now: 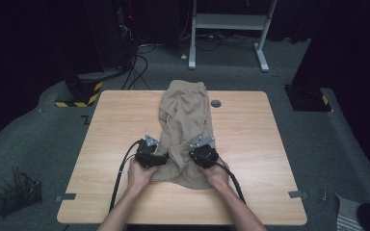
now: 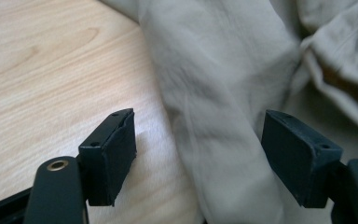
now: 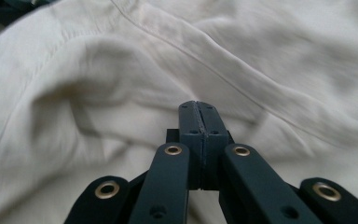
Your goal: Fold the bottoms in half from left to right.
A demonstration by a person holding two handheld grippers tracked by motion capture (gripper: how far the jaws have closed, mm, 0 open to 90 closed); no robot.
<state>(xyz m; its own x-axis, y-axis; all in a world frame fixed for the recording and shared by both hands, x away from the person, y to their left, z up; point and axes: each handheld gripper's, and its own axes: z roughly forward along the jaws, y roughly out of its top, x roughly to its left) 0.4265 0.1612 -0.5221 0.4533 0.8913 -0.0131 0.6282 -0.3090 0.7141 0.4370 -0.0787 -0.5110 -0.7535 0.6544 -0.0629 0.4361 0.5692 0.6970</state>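
Folding barely begun: my left gripper gapes around the trousers' near-edge hem, right gripper clenched empty.

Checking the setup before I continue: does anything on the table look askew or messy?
Yes: the tan garment lies crumpled and bunched down the table instead of flat, its far end hanging past the far edge.

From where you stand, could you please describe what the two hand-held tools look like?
Both are black. The left tool and right tool each carry a grey three-cornered plate and trail a black cable. Their jaws are black blocks on arms with brass-coloured rivets. The forearms are bare.
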